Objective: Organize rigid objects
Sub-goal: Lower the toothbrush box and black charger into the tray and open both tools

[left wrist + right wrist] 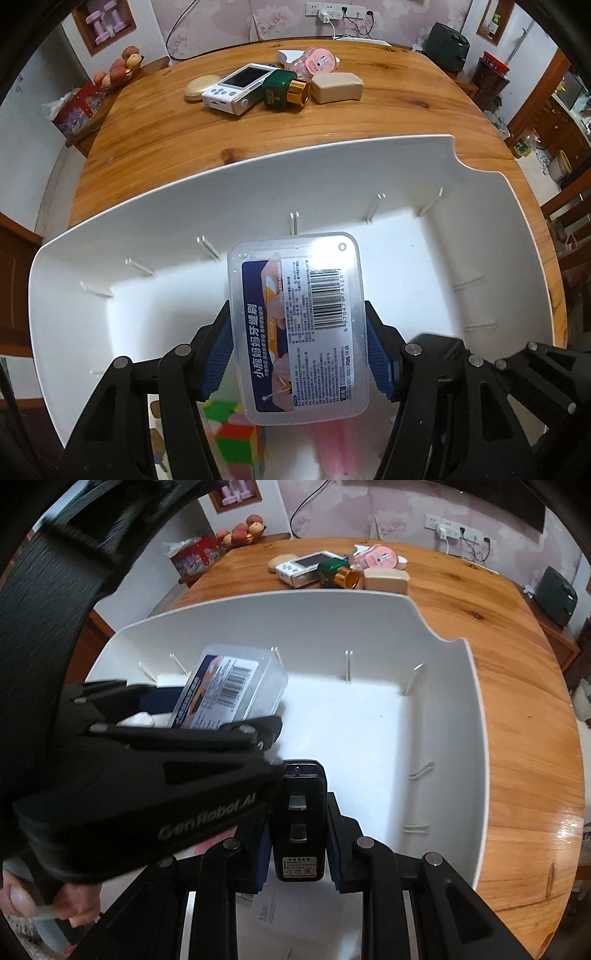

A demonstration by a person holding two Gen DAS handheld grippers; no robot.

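My left gripper is shut on a clear plastic box with a blue label and barcode, held over the inside of a large white bin. The same box shows in the right wrist view, with the left gripper around it. My right gripper is shut on a black charger, held above the bin near its front. A colourful cube and something pink lie in the bin below the clear box.
On the wooden table beyond the bin lie a beige oval case, a white handheld console, a green bottle with gold cap, a beige case and a pink round item.
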